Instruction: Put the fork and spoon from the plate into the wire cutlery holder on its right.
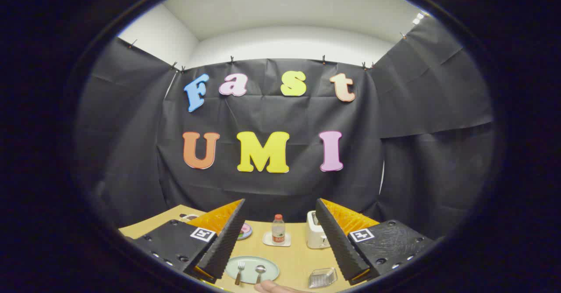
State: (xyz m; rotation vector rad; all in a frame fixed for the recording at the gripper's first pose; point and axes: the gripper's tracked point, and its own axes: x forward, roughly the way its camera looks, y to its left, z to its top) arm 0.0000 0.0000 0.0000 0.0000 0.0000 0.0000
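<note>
A pale green plate (268, 264) lies on the wooden table below and between my fingers. On it rest a fork (239, 272) and, just to its right, a spoon (260, 272), both with wooden handles. The wire cutlery holder (322, 277) stands to the right of the plate, near my right finger. My gripper (280, 231) hangs high above the table, open, with nothing between its fingers.
Beyond the plate a small bottle (278, 229) stands on a white coaster. A white toaster (316, 236) is to its right and a small pink dish (245, 231) to its left. Part of a hand (274, 287) shows at the near table edge.
</note>
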